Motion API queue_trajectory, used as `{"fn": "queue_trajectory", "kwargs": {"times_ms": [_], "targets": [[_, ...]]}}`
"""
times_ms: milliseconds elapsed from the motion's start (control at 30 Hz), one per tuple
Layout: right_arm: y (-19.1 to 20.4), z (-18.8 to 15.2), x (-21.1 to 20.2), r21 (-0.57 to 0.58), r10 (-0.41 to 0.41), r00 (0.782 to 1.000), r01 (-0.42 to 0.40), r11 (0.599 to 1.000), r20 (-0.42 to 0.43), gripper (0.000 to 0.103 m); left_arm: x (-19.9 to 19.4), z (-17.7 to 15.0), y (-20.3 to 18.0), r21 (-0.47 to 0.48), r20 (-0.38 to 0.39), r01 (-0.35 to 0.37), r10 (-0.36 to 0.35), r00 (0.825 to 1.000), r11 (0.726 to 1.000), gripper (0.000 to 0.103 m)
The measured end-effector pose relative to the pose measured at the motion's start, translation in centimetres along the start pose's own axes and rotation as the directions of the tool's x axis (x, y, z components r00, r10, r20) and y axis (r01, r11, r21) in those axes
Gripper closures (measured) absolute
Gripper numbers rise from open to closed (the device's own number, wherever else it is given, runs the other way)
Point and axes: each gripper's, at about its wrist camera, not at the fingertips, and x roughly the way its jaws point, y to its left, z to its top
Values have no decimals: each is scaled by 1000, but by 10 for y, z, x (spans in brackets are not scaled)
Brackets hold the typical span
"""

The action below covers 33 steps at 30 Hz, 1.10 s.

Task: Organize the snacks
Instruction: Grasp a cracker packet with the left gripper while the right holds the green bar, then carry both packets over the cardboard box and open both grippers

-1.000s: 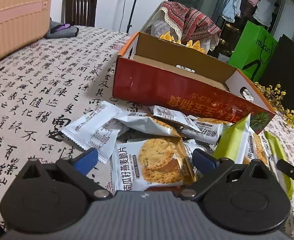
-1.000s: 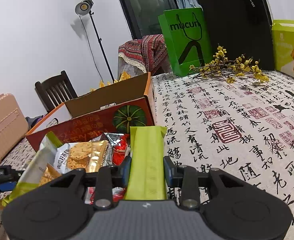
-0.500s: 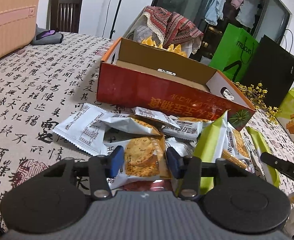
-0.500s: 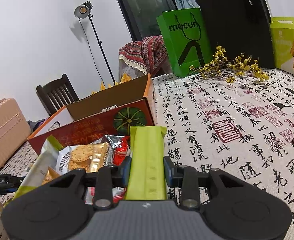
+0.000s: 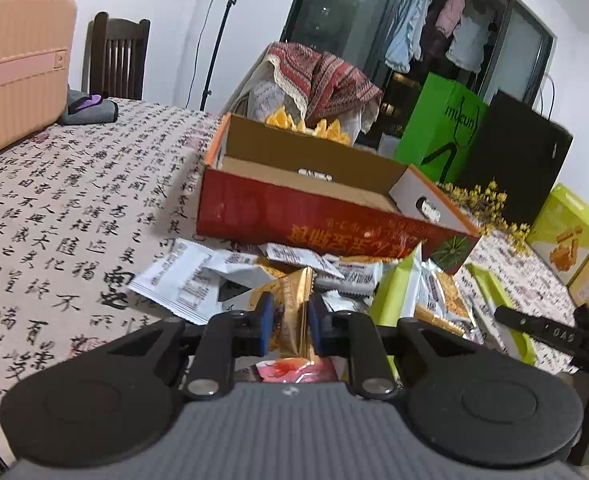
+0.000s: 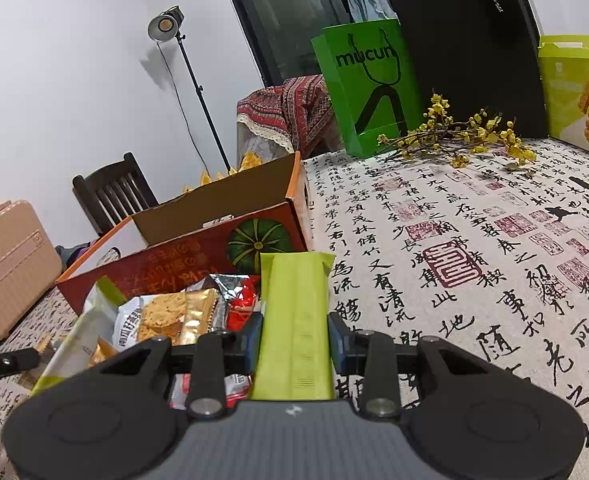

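A pile of snack packets (image 5: 254, 276) lies on the tablecloth in front of an open red cardboard box (image 5: 314, 204). My left gripper (image 5: 290, 322) is shut on a gold cracker packet (image 5: 294, 304), squeezed edge-on between the blue pads. My right gripper (image 6: 294, 340) is shut on a long green snack packet (image 6: 296, 304), held just right of the pile. The red box also shows in the right wrist view (image 6: 198, 248), with the pile (image 6: 174, 312) in front of it.
A calligraphy-print cloth (image 6: 474, 260) covers the table. A green paper bag (image 6: 366, 88), a black bag (image 6: 470, 48), a yellow flower sprig (image 6: 462, 136) and a lime snack box (image 6: 578, 92) stand at the far edge. A pink suitcase (image 5: 14, 60) and a chair (image 5: 114, 56) are at left.
My left gripper has closed from wide open onto the gold cracker packet and lifted slightly. My right gripper has stayed shut on the green packet, almost still.
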Motion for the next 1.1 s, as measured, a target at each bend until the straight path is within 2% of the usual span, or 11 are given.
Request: {"fn": "queue_trajectory", "kwargs": {"times_ms": [233,367,567,800,900,1100], "targets": [[-1,0,1,7,-5,1000,5,1000,-4,70,-15,11,34,-118,30,25,-22,999,993,88],[-1,0,1,10,-6,1000,6,1000,-4,70,-16,12,43,-126,31,3,1,1000,992,88],[-2,-1,1,16,-8,1000,8,1000,-6,70,-10,10,47,-117,18,3,-1,1000,993,88],[-3,-1,1,19,-5,1000,5,1000,-4,70,6,7,53,-116,-10,-43,42,999,992,88],[-2,-1,1,16,-4,1000,4,1000,-4,70,9,5,53,-99,1,-65,66,998,993,91],[2,-1,-1,-13,-5,1000,5,1000,9,70,2,7,51,-76,27,-60,63,998,995,92]]}}
